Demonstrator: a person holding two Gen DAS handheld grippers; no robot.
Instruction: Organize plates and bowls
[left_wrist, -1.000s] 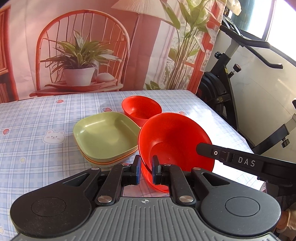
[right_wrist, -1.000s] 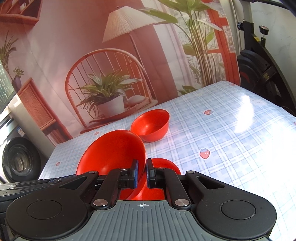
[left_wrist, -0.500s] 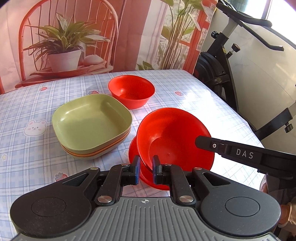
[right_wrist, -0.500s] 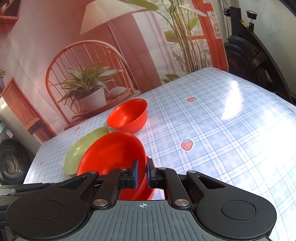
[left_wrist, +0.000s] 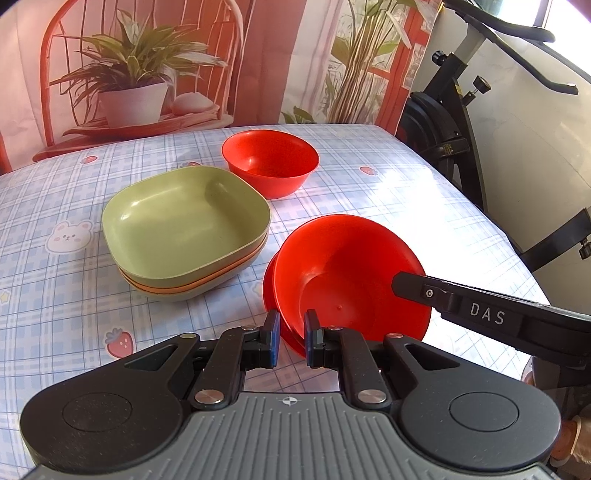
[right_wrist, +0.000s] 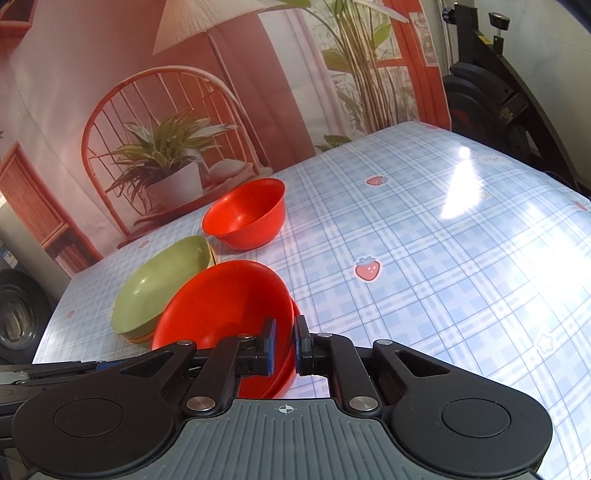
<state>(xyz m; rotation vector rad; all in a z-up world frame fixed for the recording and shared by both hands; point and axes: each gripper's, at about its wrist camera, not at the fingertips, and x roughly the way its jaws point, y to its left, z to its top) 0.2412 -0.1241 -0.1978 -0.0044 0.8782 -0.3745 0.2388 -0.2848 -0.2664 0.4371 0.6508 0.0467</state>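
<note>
The large red bowl (left_wrist: 351, 273), lifted clear a second ago, has come down tilted into a second red bowl (left_wrist: 269, 291) on the checked tablecloth (left_wrist: 424, 206), beside the stack of green square plates (left_wrist: 184, 225). The left gripper (left_wrist: 290, 334) and right gripper (right_wrist: 282, 341) each pinch its rim. Nesting looks nearly done; a small red bowl (left_wrist: 271, 162) waits beyond.

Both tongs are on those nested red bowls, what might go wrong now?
1. The left tongs and right tongs grip opposite rims of the tilted red bowls; uneven release may let them tip or slide.
2. The green plate stack sits close beside; a sideways shift may bump it.
</note>
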